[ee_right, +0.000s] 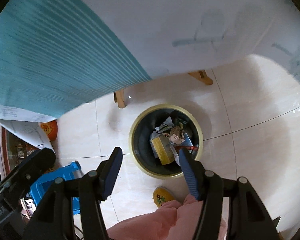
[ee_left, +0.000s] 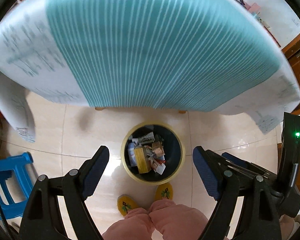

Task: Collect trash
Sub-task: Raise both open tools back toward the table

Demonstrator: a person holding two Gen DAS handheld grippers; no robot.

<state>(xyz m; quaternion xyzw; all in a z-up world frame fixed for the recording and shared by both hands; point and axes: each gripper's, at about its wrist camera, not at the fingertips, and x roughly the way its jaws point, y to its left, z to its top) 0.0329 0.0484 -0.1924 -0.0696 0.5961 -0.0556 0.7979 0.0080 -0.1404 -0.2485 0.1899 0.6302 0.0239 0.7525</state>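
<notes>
Trash — crumpled wrappers, paper scraps and a yellow cardboard box (ee_left: 142,159) — lies heaped inside the round dark bin with a pale yellow rim (ee_left: 123,160), which stands on the cream tiled floor (ee_left: 60,140) just in front of the person's yellow slippers (ee_left: 164,192) and pink padded trousers (ee_left: 160,220).

Nearest the cameras, both tools hang above that bin looking down. The left hand-held gripper (ee_left: 151,161) has its blue-padded fingers spread wide, with nothing between them; the bin's mouth sits squarely in the gap, directly below and ahead. The right hand-held gripper (ee_right: 150,165) is also spread wide and empty. From its view, the bin (ee_right: 198,128) lies ahead and slightly to the right, so that the right-side finger overlaps the rim's near edge. Judging by that centring, the left one is the better aligned with the bin, though neither looks much closer than the other.

The box's long axis runs roughly toward and away from the person, tilted a little.

A blue plastic stool (ee_left: 8,180) stands on the floor off to the person's left. Farther on, past the bin, is the surface draped in a white cloth with a teal ribbed mat (ee_left: 150,46), blurred, on wooden legs (ee_right: 120,98). No loose trash shows on it, so the collecting seems largely done.
</notes>
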